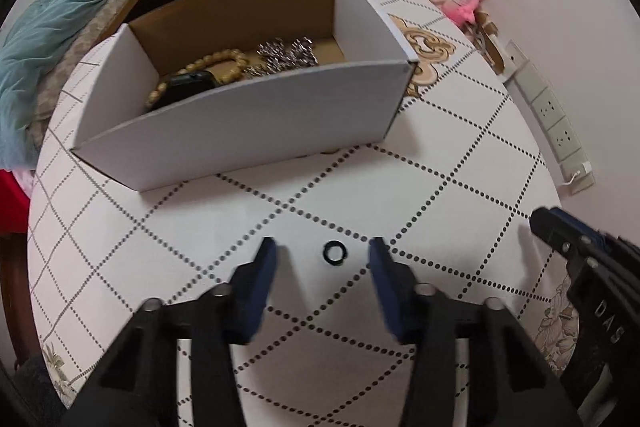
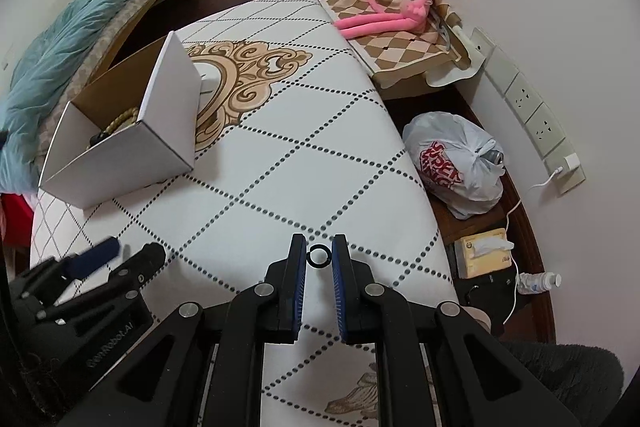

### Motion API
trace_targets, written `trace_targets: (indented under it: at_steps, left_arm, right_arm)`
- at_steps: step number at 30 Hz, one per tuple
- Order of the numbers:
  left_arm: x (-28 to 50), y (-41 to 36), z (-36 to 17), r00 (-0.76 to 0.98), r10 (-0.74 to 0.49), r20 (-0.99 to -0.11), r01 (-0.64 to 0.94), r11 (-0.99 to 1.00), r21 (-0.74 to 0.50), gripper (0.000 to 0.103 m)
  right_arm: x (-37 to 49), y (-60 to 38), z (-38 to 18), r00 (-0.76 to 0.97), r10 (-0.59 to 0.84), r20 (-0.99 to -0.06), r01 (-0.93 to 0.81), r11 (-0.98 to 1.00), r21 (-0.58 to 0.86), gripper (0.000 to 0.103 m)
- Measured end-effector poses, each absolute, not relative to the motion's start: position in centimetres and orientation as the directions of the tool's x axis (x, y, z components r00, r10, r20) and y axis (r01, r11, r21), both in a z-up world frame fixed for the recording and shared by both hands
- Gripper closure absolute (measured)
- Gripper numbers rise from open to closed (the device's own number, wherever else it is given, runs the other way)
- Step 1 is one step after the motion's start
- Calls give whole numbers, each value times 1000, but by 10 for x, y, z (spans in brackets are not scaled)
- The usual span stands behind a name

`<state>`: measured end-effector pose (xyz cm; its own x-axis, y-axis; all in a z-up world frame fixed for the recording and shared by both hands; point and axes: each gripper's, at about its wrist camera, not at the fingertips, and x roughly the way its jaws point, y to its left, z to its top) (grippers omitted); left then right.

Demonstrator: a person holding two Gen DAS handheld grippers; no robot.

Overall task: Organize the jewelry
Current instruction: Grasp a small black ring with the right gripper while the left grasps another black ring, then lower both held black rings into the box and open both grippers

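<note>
Ring (image 2: 319,255) between right tool (image 2: 319,259) pads, left tool (image 1: 322,259) spread wide

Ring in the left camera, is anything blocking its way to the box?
Nothing visible lies on the tablecloth between the ring and the box. The box's own white side faces it, so the ring likely needs lifting over that.

box (image 1: 248,119) on table (image 1: 460,155), beads (image 1: 224,61) inside
</note>
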<state>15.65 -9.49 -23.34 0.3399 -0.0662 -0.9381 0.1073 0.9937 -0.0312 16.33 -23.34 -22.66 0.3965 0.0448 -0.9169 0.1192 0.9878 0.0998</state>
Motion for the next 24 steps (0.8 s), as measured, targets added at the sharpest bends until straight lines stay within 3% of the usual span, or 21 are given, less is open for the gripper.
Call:
trace_targets:
  at_steps: [6, 9, 16, 24]
  left_arm:
    - [156, -99, -232, 365, -70, -928, 125, 992, -25, 87]
    - [158, -98, -232, 370, -82, -925, 127, 991, -37, 93]
    - [155, -93, -228, 364, -121, -924, 124, 989, -80, 93]
    - [170, -51, -168, 403, -203, -892, 76, 979, -189, 93]
  right_arm:
    - [168, -235, -228, 397, 42, -917, 124, 987, 99, 89]
    - [168, -235, -228, 396, 43, -917, 122, 987, 100, 89]
    - [168, -233, -220, 413, 57, -909, 113, 987, 114, 89]
    - [195, -213, -172, 459, 202, -865, 47, 967, 250, 89]
